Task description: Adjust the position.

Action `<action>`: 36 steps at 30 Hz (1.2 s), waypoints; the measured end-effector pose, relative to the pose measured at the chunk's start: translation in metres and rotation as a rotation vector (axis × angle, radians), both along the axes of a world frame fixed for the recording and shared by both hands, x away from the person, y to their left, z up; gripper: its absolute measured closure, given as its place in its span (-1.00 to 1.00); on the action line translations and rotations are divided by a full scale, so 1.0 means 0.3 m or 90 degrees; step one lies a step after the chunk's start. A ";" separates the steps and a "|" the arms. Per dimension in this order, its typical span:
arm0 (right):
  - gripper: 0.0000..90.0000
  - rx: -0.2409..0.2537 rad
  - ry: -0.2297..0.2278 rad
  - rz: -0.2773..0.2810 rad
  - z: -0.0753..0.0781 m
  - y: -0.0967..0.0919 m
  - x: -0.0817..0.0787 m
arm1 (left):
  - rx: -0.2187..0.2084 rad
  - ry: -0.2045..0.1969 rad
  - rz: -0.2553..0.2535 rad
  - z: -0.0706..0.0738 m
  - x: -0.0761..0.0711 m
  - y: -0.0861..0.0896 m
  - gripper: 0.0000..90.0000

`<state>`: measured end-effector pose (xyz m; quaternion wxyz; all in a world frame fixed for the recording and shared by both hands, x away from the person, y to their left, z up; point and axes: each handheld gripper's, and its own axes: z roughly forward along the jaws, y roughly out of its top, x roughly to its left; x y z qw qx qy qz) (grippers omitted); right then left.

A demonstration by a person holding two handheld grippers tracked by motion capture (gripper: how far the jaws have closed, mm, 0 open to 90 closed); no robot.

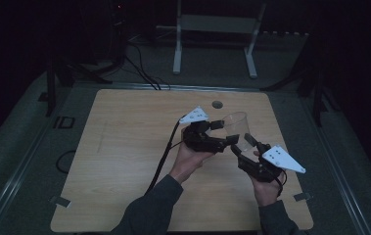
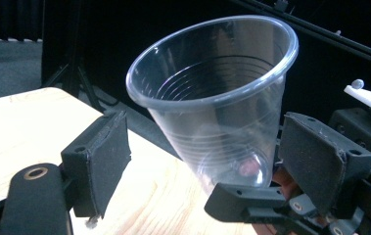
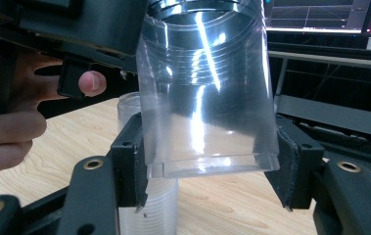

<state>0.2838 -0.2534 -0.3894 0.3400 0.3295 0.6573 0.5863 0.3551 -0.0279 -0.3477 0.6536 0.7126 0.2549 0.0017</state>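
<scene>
High view: right gripper (image 1: pixel 246 145) near-right, clamped on the clear cup (image 1: pixel 237 128). Left gripper (image 1: pixel 222 132) just left of it.

Left gripper view: jaws spread, cup between them, untouched, tilted mouth-up.

Right gripper view: pads (image 3: pixel 133 161) squeeze the cup base — left gripper nearest the rim.

No text, label, brand or number is legible on anything in view.

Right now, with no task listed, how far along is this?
Done: the clear cup is off the table, its base clamped in the right tool. In hand: the open left tool brackets its sides. Left: unclear; a cup stack stands on the table behind.
</scene>
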 end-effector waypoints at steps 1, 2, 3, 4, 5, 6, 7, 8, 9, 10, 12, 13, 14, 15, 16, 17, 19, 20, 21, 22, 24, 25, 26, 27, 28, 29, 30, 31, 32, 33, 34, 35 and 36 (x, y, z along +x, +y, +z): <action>-0.08 0.000 0.000 0.001 -0.001 0.001 0.000 | -0.003 0.004 0.000 -0.001 0.002 -0.001 -0.57; -0.08 -0.001 0.000 0.001 -0.001 0.002 -0.001 | -0.006 0.007 0.001 -0.003 0.005 -0.003 -0.57; -0.08 -0.001 0.001 0.002 -0.002 0.003 -0.001 | -0.011 0.010 -0.001 -0.004 0.007 -0.004 -0.57; -0.08 -0.002 0.002 0.002 -0.003 0.004 -0.001 | -0.014 0.013 -0.001 -0.005 0.008 -0.006 -0.57; -0.08 -0.002 0.002 0.002 -0.004 0.005 0.000 | -0.016 0.013 0.000 -0.005 0.009 -0.007 -0.57; -0.08 -0.002 0.003 0.003 -0.005 0.006 0.000 | -0.019 0.014 0.001 -0.005 0.009 -0.010 -0.57; -0.08 -0.002 0.003 0.004 -0.007 0.008 0.000 | -0.023 0.015 0.002 -0.005 0.009 -0.012 -0.57; -0.08 -0.003 0.003 0.005 -0.008 0.009 0.000 | -0.026 0.017 -0.001 -0.005 0.010 -0.014 -0.57; -0.08 -0.005 0.003 0.006 -0.009 0.011 0.000 | -0.027 0.019 -0.001 -0.005 0.010 -0.016 -0.57; -0.08 -0.006 0.004 0.007 -0.010 0.013 0.000 | -0.028 0.018 -0.001 -0.006 0.011 -0.019 -0.57; -0.08 -0.005 0.004 0.009 -0.011 0.016 0.000 | -0.031 0.021 -0.001 -0.007 0.011 -0.025 -0.57; -0.08 -0.006 0.004 0.009 -0.012 0.017 0.000 | -0.033 0.023 0.000 -0.008 0.012 -0.028 -0.57; -0.08 -0.006 0.005 0.009 -0.013 0.018 0.000 | -0.033 0.024 0.001 -0.009 0.012 -0.030 -0.57; -0.08 -0.007 0.006 0.010 -0.013 0.018 0.000 | -0.034 0.025 0.002 -0.010 0.012 -0.032 -0.57; -0.08 -0.008 0.006 0.010 -0.014 0.019 0.000 | -0.035 0.025 0.002 -0.010 0.012 -0.033 -0.57; -0.08 -0.010 0.006 0.010 -0.016 0.020 0.000 | -0.035 0.025 0.004 -0.010 0.012 -0.034 -0.57; -0.08 -0.011 0.008 0.010 -0.017 0.021 0.001 | -0.040 0.025 0.009 -0.010 0.012 -0.034 -0.55; -0.08 -0.011 0.009 0.010 -0.018 0.021 0.000 | -0.043 0.026 0.012 -0.010 0.012 -0.034 -0.55; -0.08 -0.010 0.009 0.011 -0.019 0.021 0.001 | -0.046 0.025 0.014 -0.009 0.012 -0.033 -0.52; -0.08 -0.010 0.010 0.012 -0.019 0.021 0.001 | -0.048 0.026 0.015 -0.009 0.012 -0.032 -0.50; -0.08 -0.012 0.010 0.013 -0.018 0.021 0.001 | -0.053 0.026 0.016 -0.009 0.012 -0.032 -0.47; -0.08 -0.012 0.011 0.014 -0.018 0.020 0.001 | -0.054 0.026 0.016 -0.009 0.011 -0.032 -0.46; -0.08 -0.011 0.012 0.014 -0.017 0.020 0.002 | -0.055 0.025 0.016 -0.010 0.010 -0.032 -0.43; -0.08 -0.011 0.012 0.014 -0.017 0.019 0.002 | -0.057 0.025 0.017 -0.010 0.009 -0.033 -0.41; -0.08 -0.010 0.014 0.015 -0.017 0.019 0.003 | -0.058 0.025 0.015 -0.010 0.009 -0.034 -0.39; -0.08 -0.010 0.014 0.015 -0.017 0.018 0.003 | -0.056 0.023 0.014 -0.010 0.007 -0.035 -0.37; -0.08 -0.011 0.015 0.015 -0.016 0.017 0.003 | -0.056 0.021 0.016 -0.009 0.005 -0.036 -0.36; -0.08 -0.012 0.016 0.016 -0.016 0.016 0.004 | -0.056 0.018 0.016 -0.009 0.004 -0.036 -0.35; -0.09 -0.012 0.018 0.017 -0.015 0.015 0.004 | -0.054 0.016 0.016 -0.008 0.003 -0.036 -0.35; -0.10 -0.014 0.018 0.019 -0.013 0.015 0.004 | -0.054 0.014 0.017 -0.008 0.002 -0.037 -0.34; -0.11 -0.017 0.020 0.020 -0.012 0.014 0.005 | -0.052 0.013 0.017 -0.007 0.002 -0.036 -0.34; -0.12 -0.020 0.021 0.022 -0.010 0.014 0.005 | -0.053 0.013 0.017 -0.007 0.000 -0.036 -0.33; -0.12 -0.022 0.024 0.024 -0.007 0.013 0.005 | -0.051 0.011 0.017 -0.006 -0.001 -0.036 -0.33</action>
